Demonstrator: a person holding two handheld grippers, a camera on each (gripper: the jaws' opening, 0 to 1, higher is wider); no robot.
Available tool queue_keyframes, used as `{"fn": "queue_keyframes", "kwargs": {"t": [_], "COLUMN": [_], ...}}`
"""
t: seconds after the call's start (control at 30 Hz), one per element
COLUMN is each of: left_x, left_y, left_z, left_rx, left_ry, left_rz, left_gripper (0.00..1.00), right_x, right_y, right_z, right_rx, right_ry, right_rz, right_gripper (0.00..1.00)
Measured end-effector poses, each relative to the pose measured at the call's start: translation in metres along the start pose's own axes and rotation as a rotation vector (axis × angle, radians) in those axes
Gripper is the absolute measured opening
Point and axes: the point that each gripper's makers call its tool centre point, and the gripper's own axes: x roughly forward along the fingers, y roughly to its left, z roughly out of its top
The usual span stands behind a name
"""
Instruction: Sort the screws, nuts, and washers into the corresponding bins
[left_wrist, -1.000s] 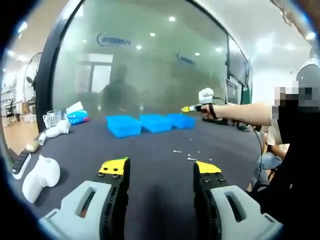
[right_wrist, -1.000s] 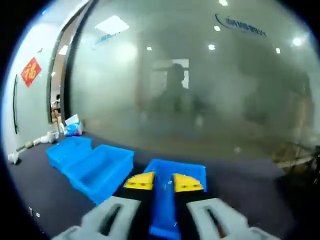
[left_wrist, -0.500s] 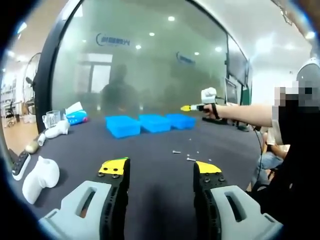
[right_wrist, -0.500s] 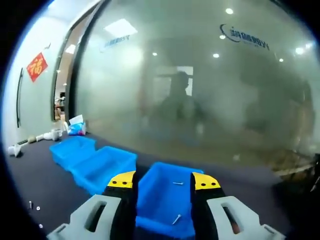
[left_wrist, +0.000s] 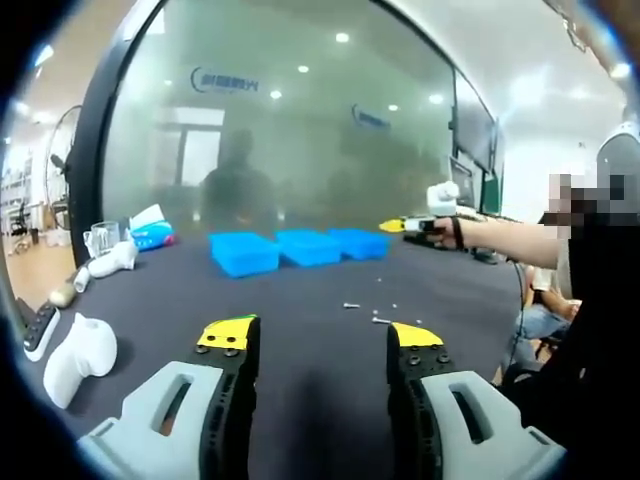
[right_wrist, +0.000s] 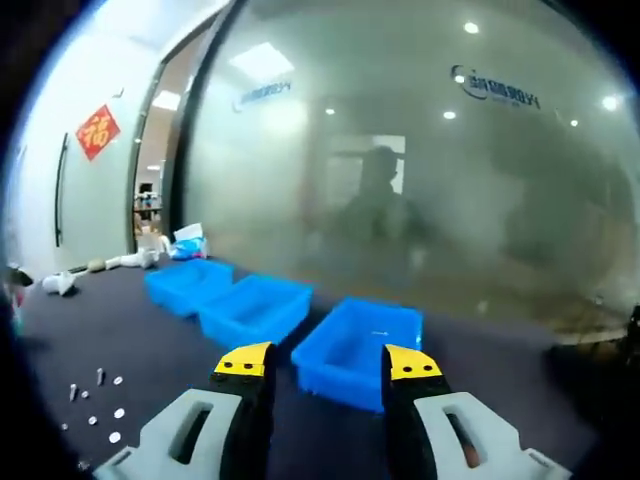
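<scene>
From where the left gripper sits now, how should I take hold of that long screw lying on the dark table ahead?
Grip the screw across its shank, coming straight down from above. It lies flat on the table, so nothing can get under it. It lies crosswise in the left gripper view, so set the open left gripper with its jaws spanning the thin shank. Head end is too small to tell.

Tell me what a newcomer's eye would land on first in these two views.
The three bright blue bins stand in a row on the dark table, in front of a frosted glass wall. A few small metal parts lie scattered on the table nearer than the bins. The open left gripper frames the foreground of the left gripper view, while the right gripper, held out on a person's arm, hovers beside the bin at the row's right end.
</scene>
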Motion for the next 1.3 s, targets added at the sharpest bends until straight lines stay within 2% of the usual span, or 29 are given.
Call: {"fn": "queue_keyframes", "kwargs": {"t": [0.4,0.63,0.73,0.83,0.93,1.17,1.3], "left_x": [0.005,0.004,0.003,0.001,0.000,-0.002,-0.006], "left_y": [-0.005,-0.005,-0.004,-0.004,-0.004,-0.005,-0.002], "left_z": [-0.001,0.001,0.002,0.004,0.005,0.004,0.006], "left_rx": [0.004,0.009,0.014,0.017,0.023,0.030,0.052], "left_ry": [0.006,0.005,0.005,0.001,0.001,0.007,0.014], "left_rz": [-0.014,-0.013,-0.010,-0.008,-0.008,-0.011,-0.006], "left_gripper": [0.49,0.49,0.49,0.49,0.49,0.49,0.49], "right_x": [-0.093,-0.133,-0.147,-0.161,-0.174,-0.196,-0.204], "right_y": [0.050,0.062,0.060,0.060,0.069,0.084,0.086], "right_z": [0.006,0.006,0.004,0.002,-0.002,-0.010,-0.016], "right_rx": [0.040,0.035,-0.009,-0.095,-0.037,0.012,0.021], "right_ry": [-0.079,-0.105,-0.111,-0.114,-0.120,-0.124,-0.117], "right_rz": [0.112,0.124,0.107,0.082,0.109,0.132,0.134], "right_gripper": [0.41,0.41,0.41,0.41,0.41,0.41,0.41]}}
